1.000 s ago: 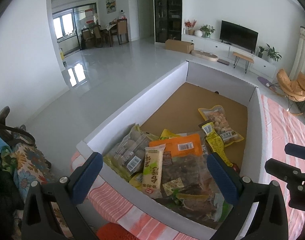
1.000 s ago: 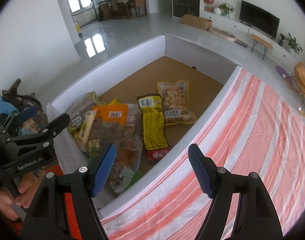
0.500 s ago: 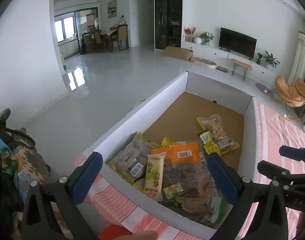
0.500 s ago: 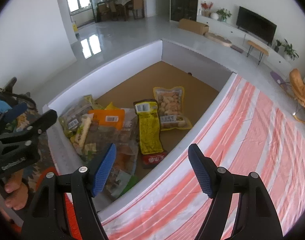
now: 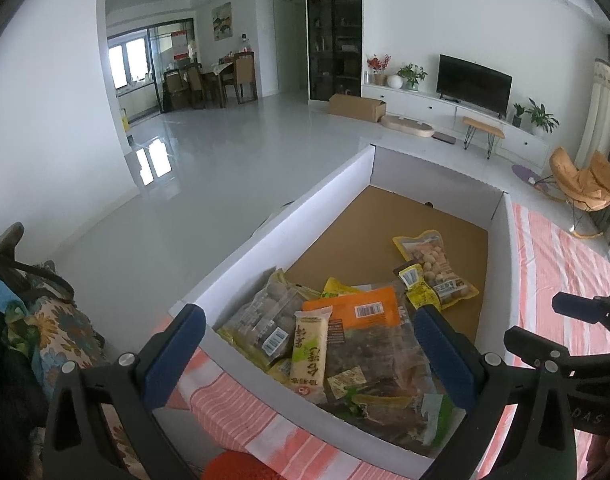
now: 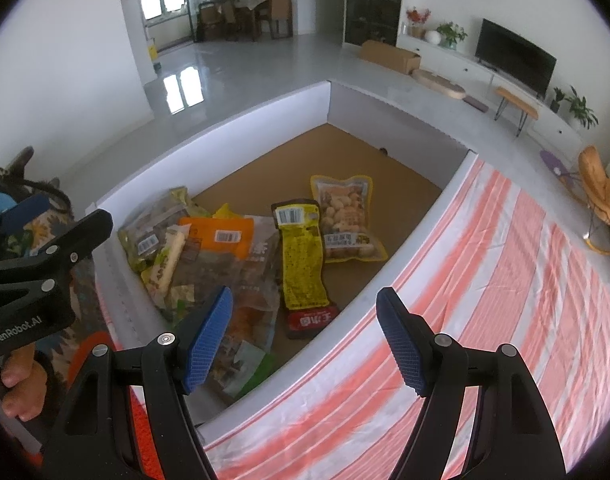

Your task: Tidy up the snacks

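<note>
White-walled cardboard box (image 5: 289,224) holding snack packets (image 6: 301,264) sits on a red-and-white striped cloth (image 6: 485,280); glossy grey tiled floor (image 5: 233,160) beyond. Left gripper (image 5: 311,344) and right gripper (image 6: 305,332) spread, empty.

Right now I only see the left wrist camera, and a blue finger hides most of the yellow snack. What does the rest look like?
Observer: In the right wrist view the yellow packet is a long, thin strip lying flat, with a red bit at its near end.
Operator: Who's holding my gripper?
Observer: A hand wraps the handle under the left gripper; its fingers show at that view's lower left.
Operator: Does the other gripper have a snack?
Observer: No. The right gripper is open with nothing between its fingers, above the box wall that meets the striped cloth.
</note>
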Tool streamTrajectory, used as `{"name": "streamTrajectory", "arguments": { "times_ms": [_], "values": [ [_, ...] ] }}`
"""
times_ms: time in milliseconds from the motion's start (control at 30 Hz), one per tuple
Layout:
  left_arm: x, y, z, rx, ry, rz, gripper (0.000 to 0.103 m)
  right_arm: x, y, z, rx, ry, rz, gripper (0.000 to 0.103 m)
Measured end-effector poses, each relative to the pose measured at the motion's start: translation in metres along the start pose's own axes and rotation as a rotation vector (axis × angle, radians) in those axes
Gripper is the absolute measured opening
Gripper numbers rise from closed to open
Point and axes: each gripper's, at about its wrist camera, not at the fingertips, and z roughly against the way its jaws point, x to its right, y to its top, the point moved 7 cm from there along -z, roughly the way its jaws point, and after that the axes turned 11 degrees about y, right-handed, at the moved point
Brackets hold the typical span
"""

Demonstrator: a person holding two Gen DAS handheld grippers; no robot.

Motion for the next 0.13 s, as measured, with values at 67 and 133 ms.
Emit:
{"name": "streamTrajectory", "arguments": {
  "times_ms": [67, 133],
  "values": [
    [-0.0002, -0.0008, 0.0007, 0.009, 0.01, 0.002, 0.103, 0.0006, -0.0004, -0.0007, -0.001, 0.0, -0.001, 0.078],
    [0.0006, -0.0019, 0.0005, 0.01, 0.02, -0.003, 0.103, 0.0019, -0.0011, -0.0006, 0.0, 0.002, -0.005, 0.078]
  ]
}}
